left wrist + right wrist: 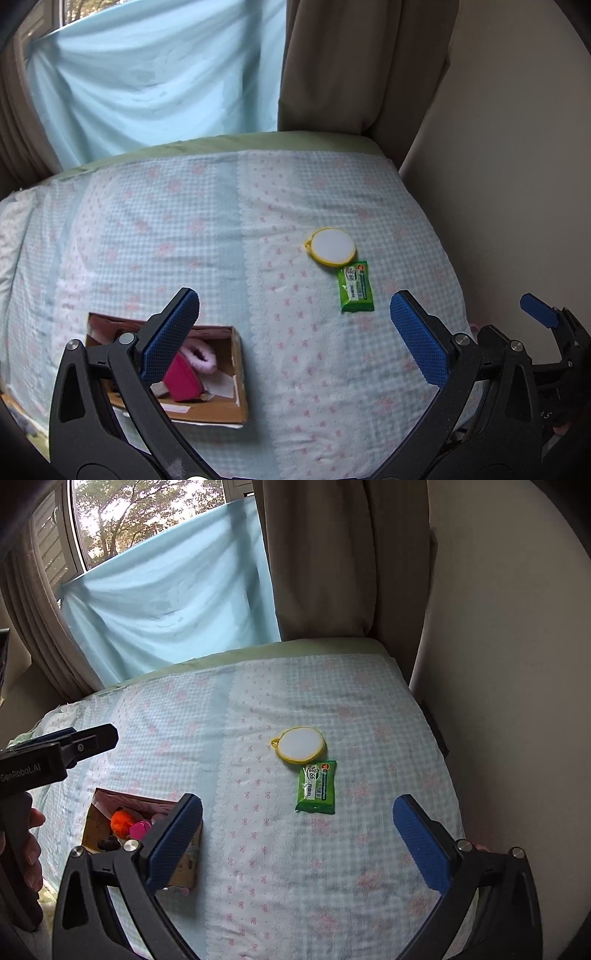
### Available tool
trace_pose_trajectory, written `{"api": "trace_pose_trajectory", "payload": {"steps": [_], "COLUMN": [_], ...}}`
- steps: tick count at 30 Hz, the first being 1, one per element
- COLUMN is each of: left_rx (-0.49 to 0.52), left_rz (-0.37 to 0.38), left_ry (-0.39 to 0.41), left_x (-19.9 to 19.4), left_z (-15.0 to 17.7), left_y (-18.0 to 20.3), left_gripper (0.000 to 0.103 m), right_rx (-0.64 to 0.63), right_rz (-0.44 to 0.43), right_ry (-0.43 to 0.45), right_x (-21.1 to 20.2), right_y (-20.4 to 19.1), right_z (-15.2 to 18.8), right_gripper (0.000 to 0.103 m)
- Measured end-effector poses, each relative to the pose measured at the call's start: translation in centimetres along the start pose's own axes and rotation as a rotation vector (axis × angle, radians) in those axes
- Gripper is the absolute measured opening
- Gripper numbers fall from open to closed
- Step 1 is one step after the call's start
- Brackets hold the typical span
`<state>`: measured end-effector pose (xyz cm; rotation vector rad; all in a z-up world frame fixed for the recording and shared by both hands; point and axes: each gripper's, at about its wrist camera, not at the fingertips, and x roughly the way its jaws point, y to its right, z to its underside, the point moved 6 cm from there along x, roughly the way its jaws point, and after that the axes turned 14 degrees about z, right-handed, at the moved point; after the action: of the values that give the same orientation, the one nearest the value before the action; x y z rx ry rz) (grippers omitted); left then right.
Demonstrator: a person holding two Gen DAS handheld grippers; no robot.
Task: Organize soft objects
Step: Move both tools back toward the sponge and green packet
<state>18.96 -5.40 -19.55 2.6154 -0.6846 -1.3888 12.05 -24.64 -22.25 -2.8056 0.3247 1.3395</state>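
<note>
A round white pad with a yellow rim (331,246) (300,744) lies on the bed, and a green wipes pack (356,287) (317,787) lies just in front of it. A cardboard box (221,402) (184,864) at the near left holds a pink fluffy item (201,356), a magenta item (183,380) (140,829) and an orange fluffy item (122,821). My left gripper (295,332) is open and empty, above the bed beside the box. My right gripper (297,834) is open and empty, short of the wipes pack.
The bed (177,229) (369,867) has a light blue checked cover with pink bows. A blue cloth (155,81) (173,609) and beige curtains (351,62) hang behind it. A wall (517,664) borders the right side. The other gripper's tip (539,314) (92,740) shows in each view.
</note>
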Motion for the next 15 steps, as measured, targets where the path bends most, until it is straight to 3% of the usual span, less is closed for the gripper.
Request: {"api": "trace_pose_trajectory", "payload": {"steps": [9,15], "left_rx": [0.051,0.156], "left_rz": [0.024,0.120], "left_ry": [-0.083,-0.211], "left_x": [8.1,15.7], "left_z": [-2.0,-3.6], "left_y": [1.9,2.9], "left_gripper": [0.103,0.103], "right_rx": [0.006,0.033], "right_rz": [-0.017,-0.021], "right_ry": [-0.067,-0.135], "right_x": [6.2,11.0], "right_y": [1.2,0.9], "right_z": [-0.5,-0.2], "right_gripper": [0.103,0.103]}}
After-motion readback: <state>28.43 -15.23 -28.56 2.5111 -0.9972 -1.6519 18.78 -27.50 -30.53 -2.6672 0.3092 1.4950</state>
